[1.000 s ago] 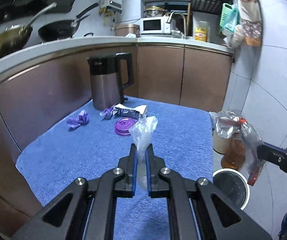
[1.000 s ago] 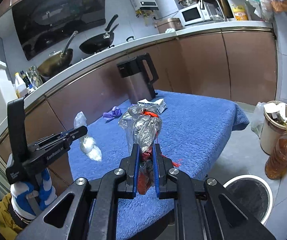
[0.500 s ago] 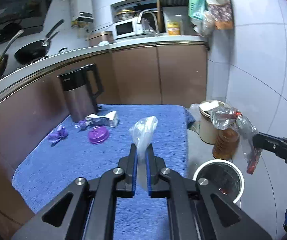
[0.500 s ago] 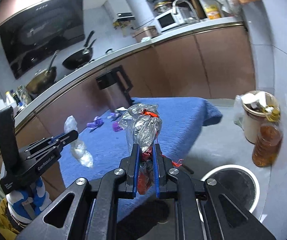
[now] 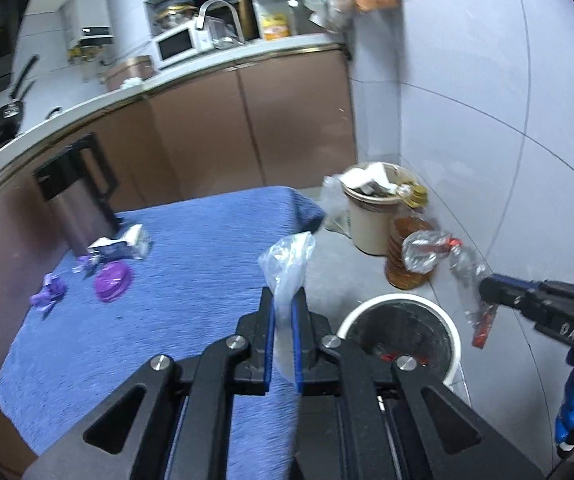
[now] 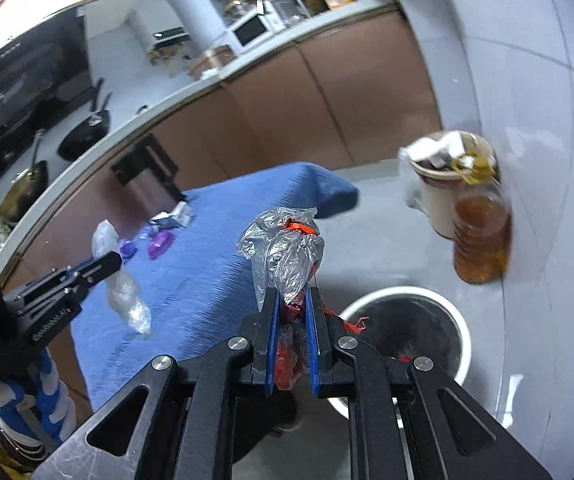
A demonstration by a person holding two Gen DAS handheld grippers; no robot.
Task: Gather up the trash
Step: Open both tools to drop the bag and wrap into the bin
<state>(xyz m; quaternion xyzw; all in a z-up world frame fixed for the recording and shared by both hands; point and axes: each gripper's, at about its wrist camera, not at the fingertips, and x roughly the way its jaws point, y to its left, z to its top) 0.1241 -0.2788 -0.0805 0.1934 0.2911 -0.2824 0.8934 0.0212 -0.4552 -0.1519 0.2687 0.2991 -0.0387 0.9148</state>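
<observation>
— Which step are you running right now?

— I'm carrying two pieces of trash over to the bin. My left gripper [image 5: 283,336] is pinching a clear plastic bag [image 5: 287,264], jaws nearly closed on it, and my right gripper [image 6: 292,344] is clamping a crinkled silver wrapper with red bits [image 6: 287,256] just as tightly. The white-rimmed bin [image 5: 401,334] is sitting on the floor just beside the blue-covered table [image 5: 167,288].

— So what's coming next?

— I'm judging that each gripper needs to be hanging squarely above the bin's mouth before I'm letting go. The right load is already nearly over the rim; the left bag is still over the table's edge, so that one is needing more travel. Thin plastic may be clinging to the pads, so I'm planning on opening wide.

— What's differing from a second back?

— Both views are swinging away from the kettle [image 5: 75,200] and stove toward the tiled wall. The bin is showing much larger and closer now, and the oil bottle [image 6: 481,236] is coming further into the frame. Purple scraps [image 5: 113,286] are still lying on the table for later.
</observation>
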